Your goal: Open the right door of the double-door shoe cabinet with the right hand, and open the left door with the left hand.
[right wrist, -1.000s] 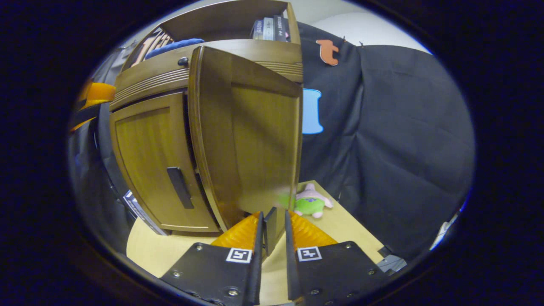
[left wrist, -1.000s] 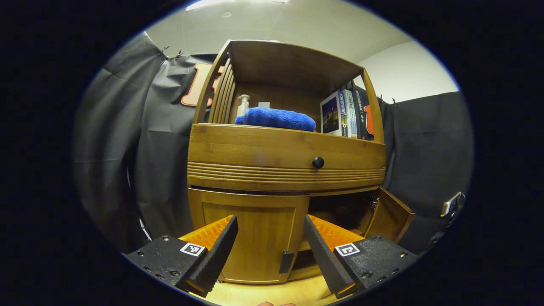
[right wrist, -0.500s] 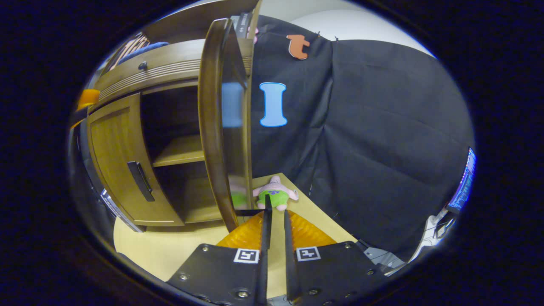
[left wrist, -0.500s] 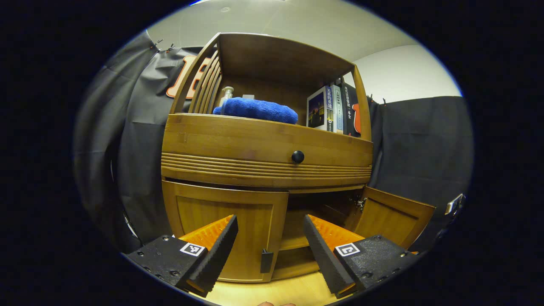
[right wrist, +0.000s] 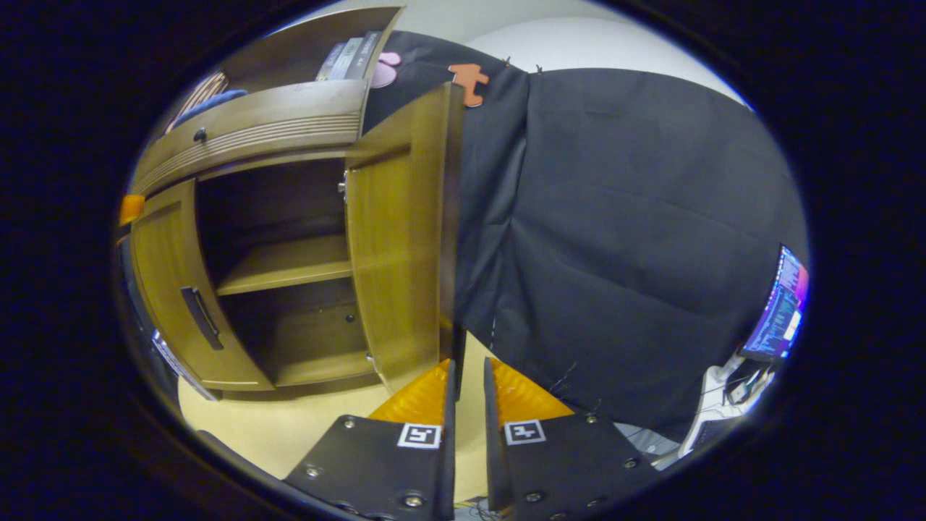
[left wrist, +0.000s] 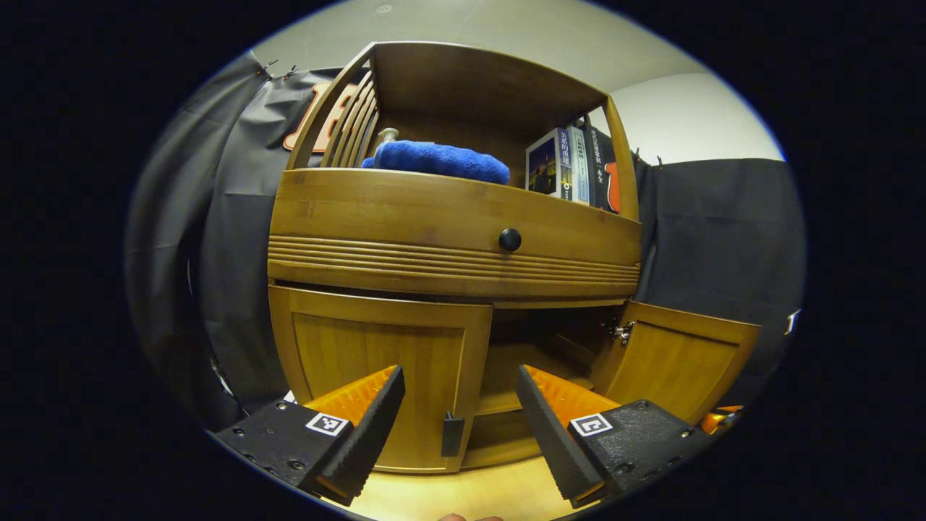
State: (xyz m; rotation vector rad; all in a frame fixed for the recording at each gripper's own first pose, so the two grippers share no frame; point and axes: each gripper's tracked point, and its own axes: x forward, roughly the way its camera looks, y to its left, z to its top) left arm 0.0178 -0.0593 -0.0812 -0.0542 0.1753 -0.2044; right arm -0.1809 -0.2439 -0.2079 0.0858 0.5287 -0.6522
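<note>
Checking: cabinet (left wrist: 448, 217) stands on a light wooden tabletop (left wrist: 463, 492), black cloth wall behind.
right door: swung wide open (right wrist: 394, 239), inner face visible; in the left gripper view it stands out to the right of the cabinet (left wrist: 676, 362).
left door: shut (left wrist: 380, 376), dark handle (left wrist: 452, 434) at its inner edge; also seen in the right gripper view (right wrist: 166, 289) with handle (right wrist: 201, 317).
interior: open right half shows a shelf (right wrist: 286, 264) and the floor board below it.
left gripper: (left wrist: 459, 427) fingers spread wide apart, holding nothing, low in front of the left door, handle showing in the gap between them, not touching.
right gripper: (right wrist: 466, 376) fingers nearly together, narrow slit between; tips sit at the lower outer edge of the right door. Cannot tell whether they clamp anything there.
drawer: closed front with a black knob (left wrist: 510, 239) above both doors.
top shelf: blue towel (left wrist: 434, 159), books (left wrist: 571, 170) upright at the right end, a bottle (left wrist: 385, 135) partly hidden behind the towel.
far right: a lit monitor (right wrist: 778, 304) past the cloth.
</note>
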